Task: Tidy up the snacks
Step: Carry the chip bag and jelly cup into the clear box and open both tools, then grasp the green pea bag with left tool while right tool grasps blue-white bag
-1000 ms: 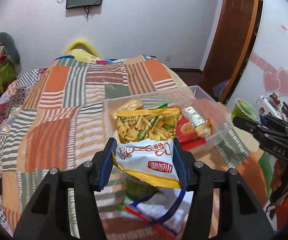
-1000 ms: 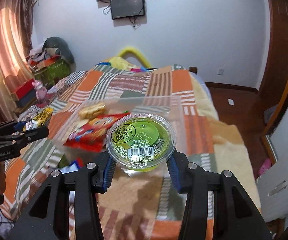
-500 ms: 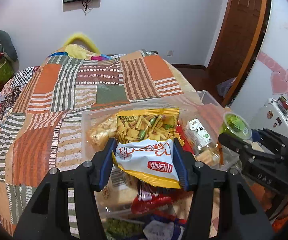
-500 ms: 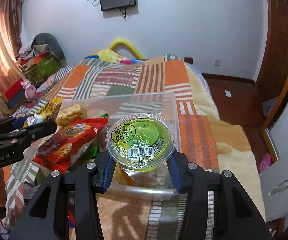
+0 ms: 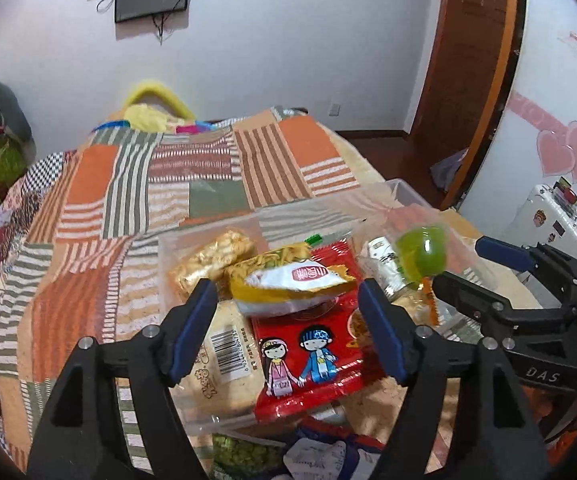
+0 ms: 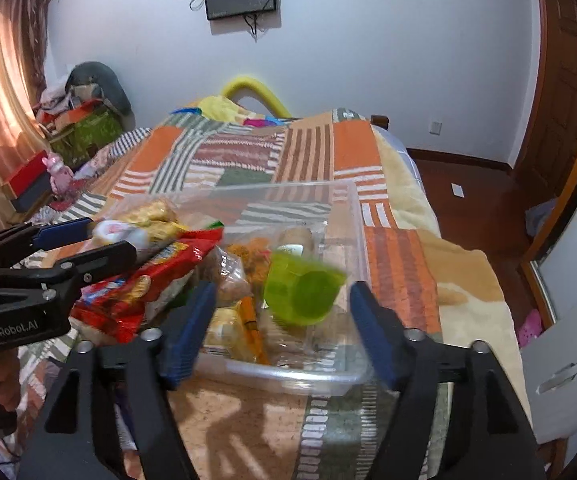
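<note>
I see a clear bin (image 5: 404, 196) sitting on the quilt (image 5: 128, 200) near the bed's foot edge, and it is crowded. A red pack (image 5: 312, 352) with two cartoon children lies across the near part, a golden pack (image 5: 208, 260) is at the far left corner, and a pale barcoded pack (image 5: 224, 344) lies under my left claw's left finger. At the right side lie a small bottle (image 5: 384, 264) and clear wrapped bits.

My left claw (image 5: 288, 320) is spread wide and empty; the chips bag (image 5: 292, 284) it gripped half a second ago now lies in the bin on the red pack, between the fingers but free of them. My right claw (image 6: 280, 320) is wide too; the green jelly cup (image 6: 302, 294), clamped half a second ago, is blurred and tipped on its side over the bin's right end.
</note>
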`<action>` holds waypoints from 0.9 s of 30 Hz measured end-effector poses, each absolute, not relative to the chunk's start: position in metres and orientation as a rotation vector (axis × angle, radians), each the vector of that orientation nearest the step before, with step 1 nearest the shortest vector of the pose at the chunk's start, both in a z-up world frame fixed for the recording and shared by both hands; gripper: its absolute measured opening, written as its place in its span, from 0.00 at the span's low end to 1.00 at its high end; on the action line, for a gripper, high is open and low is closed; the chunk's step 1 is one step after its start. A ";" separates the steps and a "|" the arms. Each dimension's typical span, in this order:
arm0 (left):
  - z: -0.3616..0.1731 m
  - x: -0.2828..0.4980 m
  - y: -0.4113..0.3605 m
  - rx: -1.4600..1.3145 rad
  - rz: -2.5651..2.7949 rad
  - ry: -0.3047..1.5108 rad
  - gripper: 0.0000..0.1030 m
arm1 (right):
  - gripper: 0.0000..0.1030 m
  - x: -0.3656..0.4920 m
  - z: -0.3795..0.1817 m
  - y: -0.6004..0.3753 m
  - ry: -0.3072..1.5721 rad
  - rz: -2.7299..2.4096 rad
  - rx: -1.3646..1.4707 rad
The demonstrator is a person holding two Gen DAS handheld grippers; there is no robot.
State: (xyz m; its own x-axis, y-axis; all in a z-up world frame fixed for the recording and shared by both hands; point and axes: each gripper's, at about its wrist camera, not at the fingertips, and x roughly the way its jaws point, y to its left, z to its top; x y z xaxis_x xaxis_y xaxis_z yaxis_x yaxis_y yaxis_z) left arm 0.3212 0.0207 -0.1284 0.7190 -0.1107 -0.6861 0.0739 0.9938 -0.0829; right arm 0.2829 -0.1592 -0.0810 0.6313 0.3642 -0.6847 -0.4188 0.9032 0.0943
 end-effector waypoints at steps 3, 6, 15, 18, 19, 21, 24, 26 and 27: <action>-0.119 0.310 0.026 -0.064 -0.105 0.748 0.73 | 0.73 0.277 -0.072 -0.160 0.743 0.453 -0.071; -0.113 0.298 0.032 -0.069 -0.100 0.743 0.77 | 0.73 0.268 -0.066 -0.158 0.732 0.475 -0.073; -0.121 0.246 0.063 -0.028 -0.065 0.781 0.77 | 0.80 0.238 -0.070 -0.144 0.741 0.562 -0.080; -0.132 0.228 0.076 -0.026 -0.047 0.807 0.77 | 0.82 0.230 -0.076 -0.131 0.751 0.593 -0.108; -0.135 0.224 0.080 -0.027 -0.040 0.815 0.77 | 0.84 0.226 -0.079 -0.126 0.757 0.605 -0.111; -0.145 0.214 0.088 -0.026 -0.023 0.836 0.77 | 0.87 0.223 -0.085 -0.118 0.775 0.631 -0.107; -0.158 0.204 0.097 -0.029 -0.001 0.863 0.77 | 0.90 0.219 -0.095 -0.102 0.813 0.677 -0.098; -0.164 0.198 0.103 -0.042 0.007 0.872 0.77 | 0.90 0.218 -0.103 -0.089 0.837 0.693 -0.114; -0.168 0.195 0.107 -0.058 0.009 0.880 0.77 | 0.90 0.217 -0.105 -0.085 0.846 0.699 -0.121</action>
